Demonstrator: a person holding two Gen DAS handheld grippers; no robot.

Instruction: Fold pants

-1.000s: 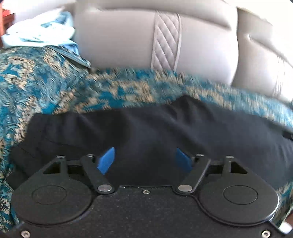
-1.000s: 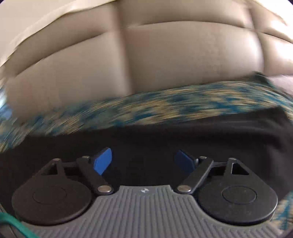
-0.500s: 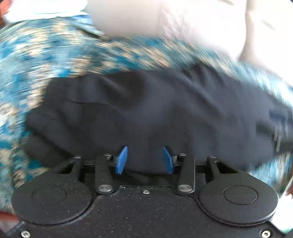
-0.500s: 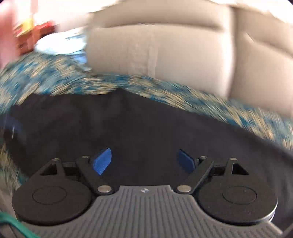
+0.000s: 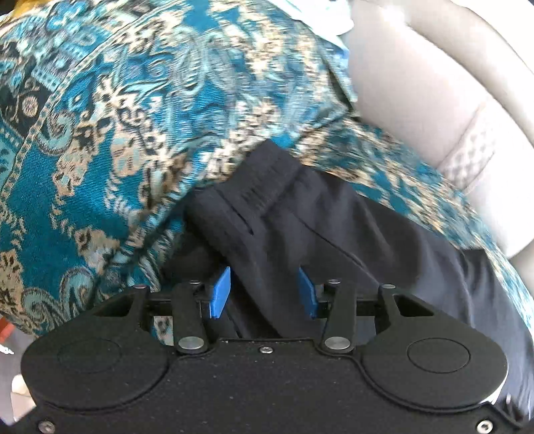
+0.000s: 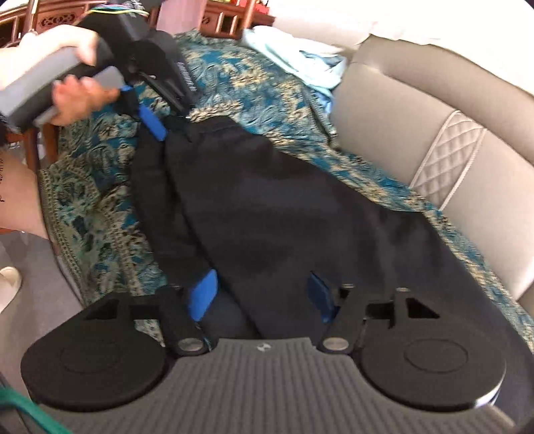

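Black pants (image 6: 283,213) lie stretched across a sofa seat covered with a teal patterned cloth (image 6: 253,90). In the left wrist view the waistband end (image 5: 267,187) lies just ahead of my left gripper (image 5: 262,293), whose blue pads sit either side of a fold of the black fabric with a gap between them. The left gripper also shows in the right wrist view (image 6: 153,123), at the far end of the pants. My right gripper (image 6: 260,293) has its blue pads either side of the other end of the pants, also with a gap.
The beige sofa back (image 6: 434,120) runs along the right. A light blue garment (image 6: 300,56) lies at the far end of the seat. Wooden furniture (image 6: 53,20) stands behind. The floor (image 6: 30,267) and the person's leg (image 6: 20,200) are at the left.
Both grippers have swung to the ends of the pants and narrowed around the fabric. The pants now lie lengthwise between them.
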